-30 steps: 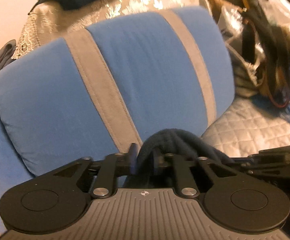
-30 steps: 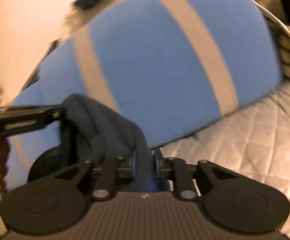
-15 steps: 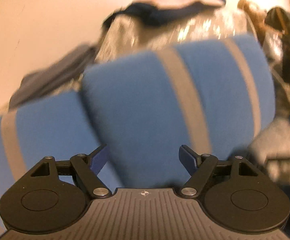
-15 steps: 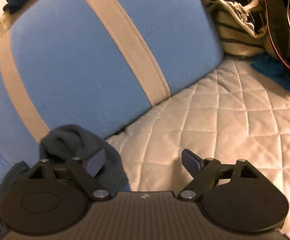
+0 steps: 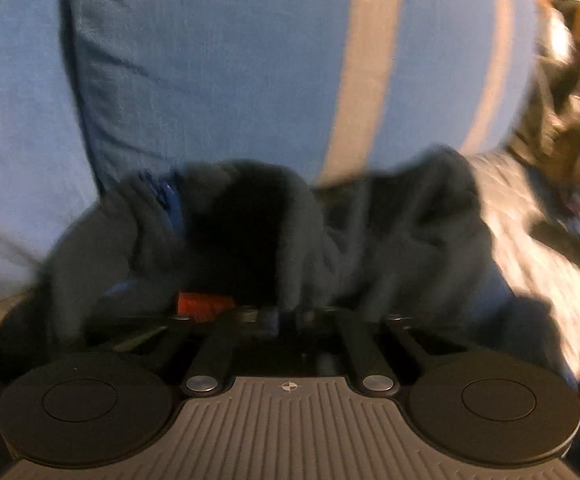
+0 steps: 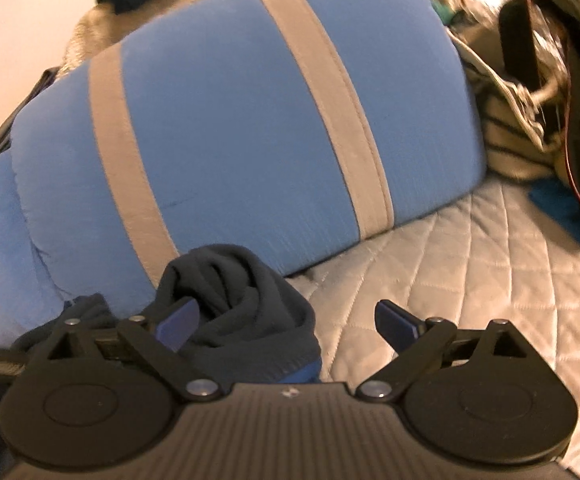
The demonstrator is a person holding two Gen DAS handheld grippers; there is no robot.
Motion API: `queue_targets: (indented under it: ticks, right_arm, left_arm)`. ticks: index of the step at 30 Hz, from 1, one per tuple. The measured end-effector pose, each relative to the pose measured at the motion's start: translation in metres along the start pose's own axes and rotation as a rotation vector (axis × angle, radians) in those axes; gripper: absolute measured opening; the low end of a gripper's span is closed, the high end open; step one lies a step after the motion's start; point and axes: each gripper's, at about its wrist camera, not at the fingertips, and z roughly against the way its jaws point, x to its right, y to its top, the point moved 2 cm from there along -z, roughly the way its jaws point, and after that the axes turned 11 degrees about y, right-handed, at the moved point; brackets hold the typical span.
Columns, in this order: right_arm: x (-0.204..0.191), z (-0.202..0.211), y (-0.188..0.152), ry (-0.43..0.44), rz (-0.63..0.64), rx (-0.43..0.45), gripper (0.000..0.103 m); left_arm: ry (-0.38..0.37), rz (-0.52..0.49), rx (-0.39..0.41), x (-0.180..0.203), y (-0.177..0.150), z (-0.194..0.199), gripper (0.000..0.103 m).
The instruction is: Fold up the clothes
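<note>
Half a second ago both grippers stood wide apart with nothing between them; now the left gripper (image 5: 286, 316) has dropped in low and its jaws are drawn together on a fold of the dark garment (image 5: 390, 232), while the right gripper (image 6: 286, 320) remains spread wide, holding nothing.

From the right wrist view the garment (image 6: 234, 308) sits as a rumpled heap on the quilted bedcover (image 6: 490, 272), pressed against the foot of the blue pillow (image 6: 250, 120). It lies forward and to the left of the right gripper, with that gripper's left finger (image 6: 178, 320) touching or just over the cloth and its right finger above bare quilt. The heap is bunched, so no clear long axis shows; blur hides its edges in the left view. The left gripper is the nearer one, already on the cloth; the right would have to shift leftward to take hold.
</note>
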Motion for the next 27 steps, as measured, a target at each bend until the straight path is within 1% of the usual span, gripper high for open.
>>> queue_targets:
  ticks: [2, 4, 5, 8, 10, 12, 13, 14, 15, 16, 17, 19, 21, 22, 24, 26, 27]
  right_arm:
    - [-0.005, 0.001, 0.000, 0.002, 0.016, -0.004, 0.099]
    - [-0.007, -0.001, -0.001, 0.012, 0.023, -0.011, 0.099]
    - [-0.008, -0.001, -0.002, 0.015, 0.026, -0.018, 0.099]
    - [-0.010, -0.004, -0.005, 0.019, 0.031, -0.035, 0.099]
    - [-0.011, -0.006, -0.007, 0.023, 0.036, -0.044, 0.099]
    - [-0.013, -0.008, -0.010, 0.029, 0.050, -0.053, 0.099]
    - [-0.013, -0.008, -0.011, 0.028, 0.052, -0.054, 0.099]
    - [-0.013, -0.008, -0.012, 0.028, 0.053, -0.056, 0.099]
    - [-0.013, -0.008, -0.013, 0.028, 0.055, -0.057, 0.099]
    - [-0.013, -0.008, -0.014, 0.028, 0.057, -0.058, 0.099]
    - [-0.013, -0.009, -0.015, 0.028, 0.058, -0.060, 0.099]
    - [-0.013, -0.009, -0.017, 0.027, 0.062, -0.062, 0.100]
    - [-0.014, -0.009, -0.019, 0.027, 0.065, -0.064, 0.100]
    - [-0.014, -0.008, -0.019, 0.028, 0.069, -0.063, 0.100]
    - [-0.015, -0.006, -0.019, 0.031, 0.075, -0.055, 0.100]
    - [-0.017, -0.006, -0.019, 0.028, 0.078, -0.050, 0.101]
    - [-0.018, -0.005, -0.019, 0.031, 0.079, -0.047, 0.101]
  left_arm:
    - [0.100, 0.025, 0.131, 0.000, 0.019, 0.007, 0.007]
    - [0.240, -0.021, 0.261, 0.010, 0.034, 0.013, 0.007]
    - [0.303, -0.075, 0.313, 0.019, 0.037, 0.011, 0.007]
    - [0.485, -0.240, 0.396, 0.048, 0.028, -0.003, 0.007]
    - [0.559, -0.304, 0.444, 0.059, 0.015, -0.007, 0.007]
    - [0.590, -0.365, 0.459, 0.063, 0.005, -0.006, 0.010]
    - [0.587, -0.387, 0.449, 0.063, 0.003, -0.004, 0.014]
    - [0.567, -0.392, 0.425, 0.061, 0.002, 0.001, 0.033]
    - [0.528, -0.372, 0.405, 0.056, 0.002, 0.008, 0.058]
    - [0.488, -0.350, 0.386, 0.050, 0.002, 0.017, 0.068]
    - [0.444, -0.314, 0.375, 0.042, 0.002, 0.027, 0.072]
    - [0.373, -0.233, 0.365, 0.023, 0.000, 0.050, 0.072]
    - [0.298, -0.132, 0.366, 0.000, -0.005, 0.075, 0.074]
    - [0.274, -0.067, 0.381, -0.012, -0.009, 0.087, 0.074]
    - [0.236, 0.089, 0.414, -0.046, -0.020, 0.115, 0.078]
    - [0.175, 0.198, 0.411, -0.080, -0.032, 0.133, 0.081]
    - [0.155, 0.229, 0.403, -0.094, -0.038, 0.138, 0.081]
